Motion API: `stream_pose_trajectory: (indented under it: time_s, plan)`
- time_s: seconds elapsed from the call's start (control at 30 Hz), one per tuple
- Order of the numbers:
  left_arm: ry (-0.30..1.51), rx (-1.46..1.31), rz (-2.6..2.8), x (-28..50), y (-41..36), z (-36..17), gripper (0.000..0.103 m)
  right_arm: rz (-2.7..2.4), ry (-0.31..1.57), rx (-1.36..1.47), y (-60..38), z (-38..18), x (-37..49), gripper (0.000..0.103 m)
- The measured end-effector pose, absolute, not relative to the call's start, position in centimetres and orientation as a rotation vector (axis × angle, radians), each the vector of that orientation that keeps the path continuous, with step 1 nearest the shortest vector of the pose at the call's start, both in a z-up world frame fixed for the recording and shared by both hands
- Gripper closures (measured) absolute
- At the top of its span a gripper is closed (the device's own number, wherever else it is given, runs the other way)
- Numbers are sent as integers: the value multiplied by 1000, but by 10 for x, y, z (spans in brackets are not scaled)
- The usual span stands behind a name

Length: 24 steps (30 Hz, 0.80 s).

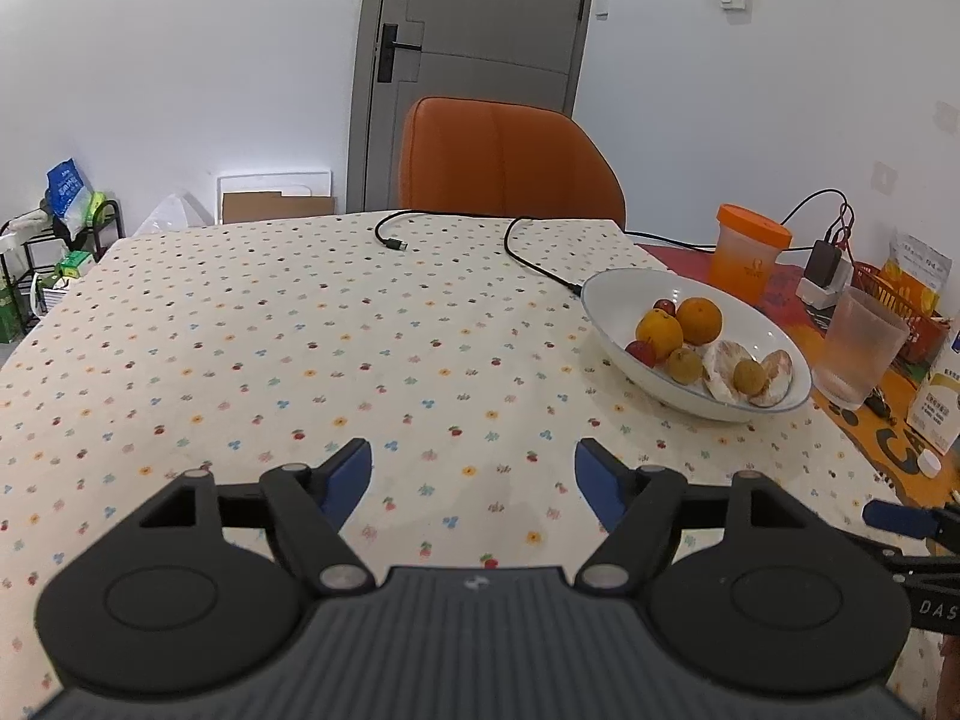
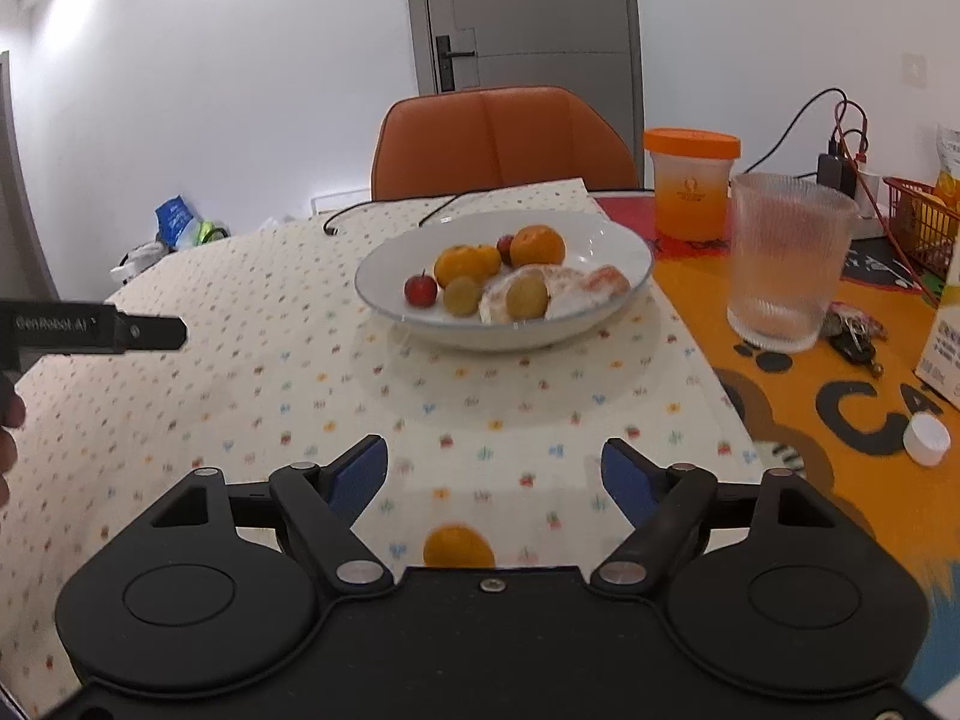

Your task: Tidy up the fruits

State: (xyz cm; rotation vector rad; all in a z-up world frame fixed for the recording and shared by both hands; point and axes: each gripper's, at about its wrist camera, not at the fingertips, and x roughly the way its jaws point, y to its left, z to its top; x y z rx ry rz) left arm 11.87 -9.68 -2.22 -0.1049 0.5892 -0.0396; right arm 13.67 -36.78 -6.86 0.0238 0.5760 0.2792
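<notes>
A white bowl (image 1: 612,294) (image 2: 384,276) on the patterned tablecloth holds oranges (image 1: 699,319) (image 2: 537,245), red cherries (image 2: 420,290), yellow-green plums (image 2: 527,295) and peeled pomelo pieces (image 1: 726,367). A loose orange (image 2: 458,546) lies on the cloth close below my right gripper (image 2: 495,468), between its open fingers and not touched. My left gripper (image 1: 474,468) is open and empty over bare cloth, left of the bowl. Its side shows at the left edge of the right wrist view (image 2: 144,333).
An orange chair (image 1: 504,162) stands at the table's far edge. Black cables (image 1: 528,252) lie behind the bowl. An orange-lidded cup (image 2: 690,186), a ribbed glass (image 2: 780,258), keys (image 2: 855,333), a white cap (image 2: 927,439) and a carton (image 1: 936,402) stand on the right.
</notes>
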Motion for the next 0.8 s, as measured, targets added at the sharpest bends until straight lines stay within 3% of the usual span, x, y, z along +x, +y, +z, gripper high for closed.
stream_pose_trajectory:
  time_s: [0.07, 0.23, 0.8]
  plan:
    - [590, -103, -40, 116, -96, -22, 30, 278, 591, 28, -371, -72, 133, 39]
    - [594, -94, -42, 112, -98, -24, 30, 291, 604, 27, -373, -79, 126, 81]
    - [618, -106, -21, 125, -92, -37, 30, 300, 576, 52, -370, -72, 146, 81]
